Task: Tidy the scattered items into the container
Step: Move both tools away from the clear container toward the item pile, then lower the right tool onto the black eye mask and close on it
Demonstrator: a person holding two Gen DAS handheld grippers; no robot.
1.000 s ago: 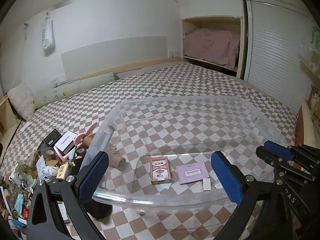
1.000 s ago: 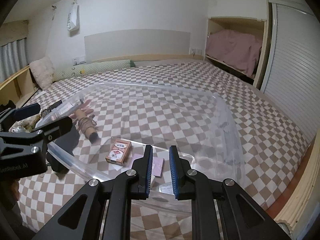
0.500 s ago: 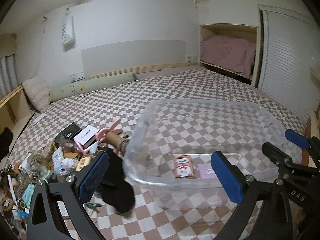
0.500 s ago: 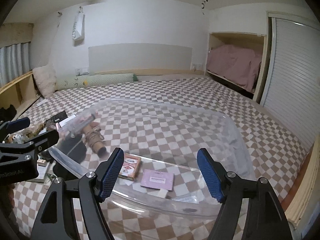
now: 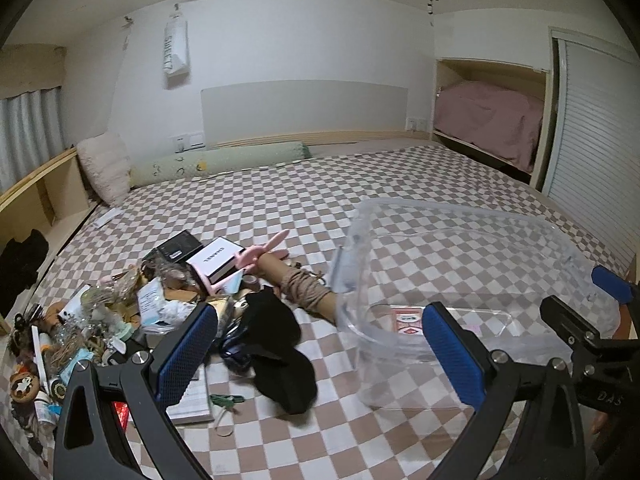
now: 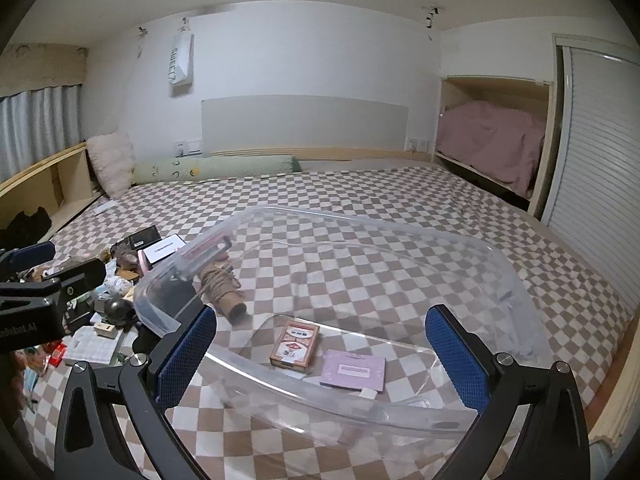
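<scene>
Checkered bed (image 5: 320, 200) carries clutter pile (image 5: 120, 312) left of clear plastic bin (image 6: 360, 280), placed close for short transfers. Card box (image 6: 295, 343) and pink card (image 6: 354, 370) already inside. Left tool (image 5: 320, 344) and right tool (image 6: 320, 348) both gape wide, empty.

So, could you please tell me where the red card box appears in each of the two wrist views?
Left wrist: the red card box lies low and right of centre, partly hidden behind the clear bin wall.
Right wrist: the box sits just below centre, on the bin floor.
Shared landmark: the twine-wrapped cardboard tube beside the bin's left wall.
</scene>
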